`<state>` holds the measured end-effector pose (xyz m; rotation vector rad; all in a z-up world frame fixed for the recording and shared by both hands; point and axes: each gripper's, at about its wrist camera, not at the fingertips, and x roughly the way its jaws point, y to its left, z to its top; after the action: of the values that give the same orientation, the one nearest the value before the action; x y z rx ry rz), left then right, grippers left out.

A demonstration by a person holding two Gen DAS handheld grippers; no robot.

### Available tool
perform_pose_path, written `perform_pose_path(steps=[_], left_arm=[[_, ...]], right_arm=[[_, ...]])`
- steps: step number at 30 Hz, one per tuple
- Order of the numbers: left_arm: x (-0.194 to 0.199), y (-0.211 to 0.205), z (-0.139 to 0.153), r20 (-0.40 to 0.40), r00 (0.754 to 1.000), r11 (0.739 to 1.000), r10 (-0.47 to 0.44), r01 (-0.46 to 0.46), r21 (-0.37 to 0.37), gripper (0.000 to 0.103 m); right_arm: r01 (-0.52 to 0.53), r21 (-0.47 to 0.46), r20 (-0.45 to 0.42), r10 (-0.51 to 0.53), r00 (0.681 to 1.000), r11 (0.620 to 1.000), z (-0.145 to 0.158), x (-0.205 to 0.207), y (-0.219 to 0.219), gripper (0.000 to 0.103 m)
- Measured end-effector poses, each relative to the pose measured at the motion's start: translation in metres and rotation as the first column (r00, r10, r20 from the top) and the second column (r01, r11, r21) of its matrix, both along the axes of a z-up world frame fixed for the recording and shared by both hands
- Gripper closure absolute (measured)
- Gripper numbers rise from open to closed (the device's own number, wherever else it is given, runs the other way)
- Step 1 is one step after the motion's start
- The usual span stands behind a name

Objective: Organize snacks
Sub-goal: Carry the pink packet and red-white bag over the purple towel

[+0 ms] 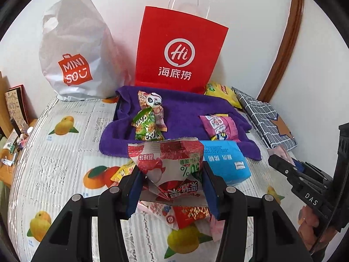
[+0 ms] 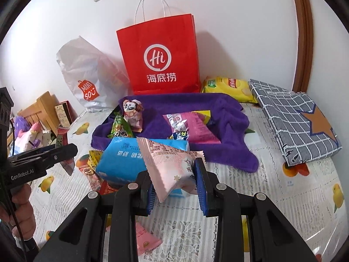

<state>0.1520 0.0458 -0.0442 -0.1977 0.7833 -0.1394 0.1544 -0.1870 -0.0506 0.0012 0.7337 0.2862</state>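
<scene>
So both claws are loaded right now. The left gripper (image 1: 172, 185) is clamped on a red and white lychee snack packet (image 1: 168, 163), pads pressing in from either side, the packet sticking up and forward out of the jaws. The right gripper (image 2: 175, 185) is squeezed tight on a pale pink snack packet (image 2: 172, 168), which also pokes up and away from the fingers at a bit of a tilt. Both packets look to be off the table, hanging over the loose pile of wrappers near me.

What matters for the next bit: the purple towel-lined tray (image 1: 183, 111) sits straight ahead of both claws, past a blue tissue pack (image 2: 124, 163) that lies between them and the tray. A green packet (image 1: 147, 126), a panda packet (image 1: 154, 104) and a pink packet (image 1: 220, 126) are already in there, so I'm guessing that's the drop spot. The tray's long side runs left to right across my view. My right hand's packet lines up more with the emptier middle; the left one faces the green packet's end. Neither claw looks clearly nearer, honestly.

Behind the tray a red paper bag (image 1: 178, 52) stands against the wall, a white Miniso bag (image 1: 76, 59) to its left, a yellow chip bag (image 2: 229, 87) and checked folded cloth (image 2: 292, 118) off right. All on a fruit-print tablecloth (image 1: 65, 152).
</scene>
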Motion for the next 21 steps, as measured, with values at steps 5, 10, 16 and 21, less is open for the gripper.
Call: perform_pose_path(steps=[5, 10, 16, 21], left_arm=[[0.012, 0.000, 0.001, 0.004, 1.000, 1.000, 0.012, -0.012, 0.012, 0.055], [0.027, -0.003, -0.002, 0.024, 0.999, 0.997, 0.033, -0.034, 0.063, 0.054], [0.051, 0.004, 0.005, 0.041, 0.999, 0.999, 0.025, -0.026, 0.036, 0.055], [0.068, 0.010, 0.007, 0.072, 0.997, 0.998, 0.029, -0.033, 0.047, 0.054]], right_arm=[[-0.002, -0.011, 0.015, 0.002, 1.000, 1.000, 0.003, 0.006, 0.006, 0.071], [-0.012, -0.023, 0.030, 0.012, 0.999, 1.000, 0.006, 0.012, 0.010, 0.071], [-0.005, -0.023, 0.052, 0.006, 0.999, 1.000, 0.012, 0.030, 0.015, 0.071], [-0.050, 0.062, 0.056, 0.046, 0.997, 0.997, 0.015, 0.049, 0.019, 0.071]])
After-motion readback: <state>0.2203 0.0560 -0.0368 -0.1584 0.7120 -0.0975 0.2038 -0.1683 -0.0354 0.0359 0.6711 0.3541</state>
